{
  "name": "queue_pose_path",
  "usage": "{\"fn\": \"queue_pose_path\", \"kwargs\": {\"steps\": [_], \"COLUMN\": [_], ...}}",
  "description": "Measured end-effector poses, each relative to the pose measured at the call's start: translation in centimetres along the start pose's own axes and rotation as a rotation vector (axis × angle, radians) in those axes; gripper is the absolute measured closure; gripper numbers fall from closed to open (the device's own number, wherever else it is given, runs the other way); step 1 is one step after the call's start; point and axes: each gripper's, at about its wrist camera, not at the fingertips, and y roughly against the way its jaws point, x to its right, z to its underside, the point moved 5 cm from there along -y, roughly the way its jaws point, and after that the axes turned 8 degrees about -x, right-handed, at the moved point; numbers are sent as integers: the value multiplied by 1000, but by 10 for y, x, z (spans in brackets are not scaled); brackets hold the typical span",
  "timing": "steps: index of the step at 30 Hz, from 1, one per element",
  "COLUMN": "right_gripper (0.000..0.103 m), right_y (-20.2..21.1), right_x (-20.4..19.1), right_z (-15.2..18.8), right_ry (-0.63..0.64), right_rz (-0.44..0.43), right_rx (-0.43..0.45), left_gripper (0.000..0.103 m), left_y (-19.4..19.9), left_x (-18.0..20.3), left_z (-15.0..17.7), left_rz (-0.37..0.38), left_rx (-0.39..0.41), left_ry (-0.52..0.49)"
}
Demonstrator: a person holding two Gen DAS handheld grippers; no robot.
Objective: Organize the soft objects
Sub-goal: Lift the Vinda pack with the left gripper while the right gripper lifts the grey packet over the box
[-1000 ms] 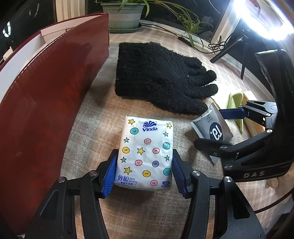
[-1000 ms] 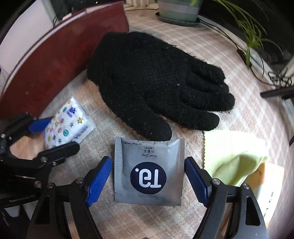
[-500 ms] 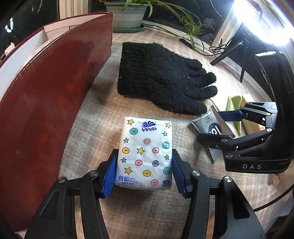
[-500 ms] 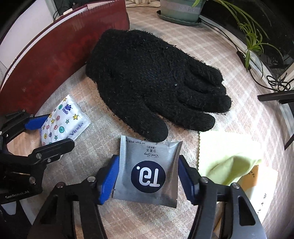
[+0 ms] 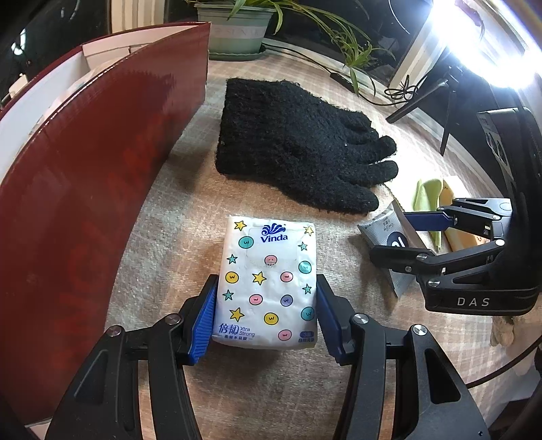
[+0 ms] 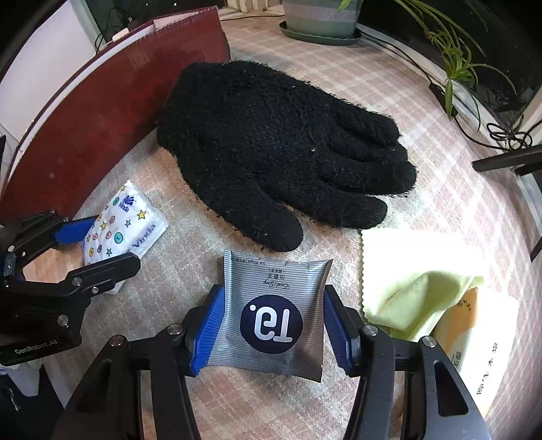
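My left gripper (image 5: 264,314) is shut on a white Vinda tissue pack (image 5: 269,281) with coloured dots and stars, held just above the checked tablecloth; the pack also shows in the right wrist view (image 6: 125,223). My right gripper (image 6: 272,328) is shut on a grey striped sachet (image 6: 274,311) with a dark round logo, its edges bowed and lifted; the sachet shows in the left wrist view (image 5: 389,237). A black knitted glove (image 6: 281,145) lies flat beyond both. A folded lime-green cloth (image 6: 420,298) lies to the right.
A dark red box (image 5: 84,176) with a white inside stands along the left. A potted plant (image 6: 321,17) stands at the back, with cables and a lamp stand at the right. A yellow-white packet (image 6: 474,342) lies by the cloth.
My right gripper has closed from open around the sachet to gripping it, and the sachet now bows and lifts. My left gripper keeps its hold on the tissue pack and has risen slightly.
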Motion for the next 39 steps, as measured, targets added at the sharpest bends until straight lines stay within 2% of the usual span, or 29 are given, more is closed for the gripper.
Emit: {"fn": "queue_pose_path", "kwargs": {"steps": [10,14,18,25,28,34,39], "right_gripper": [50,50,51,51,51,51,51], "right_y": [34,40,37,36,38,46,59], "right_x": [-1,1,4,5,5,6,4], "right_z": [8,9,9,7,7,9,5], "right_ry": [-6,-11,-30,-27,-30,-47,-45], "right_rz": [-19,-7,-12,-21,-21,-21,-27], "right_rx": [60,74,73,83,89,106,132], "left_gripper": [51,51,51,50,51,52,52], "left_y": [18,16,1,-10,-12,-3,21], "left_x": [13,16,19,23,25,19,17], "left_z": [-1,-2,-1,-7,-10,-11,-11], "left_rz": [35,21,-8,-28,-43,-11,29], "left_rx": [27,27,-25,-52,-35,-24,15], "left_ry": [-17,-38,-75,-102,-126,-85,-65]}}
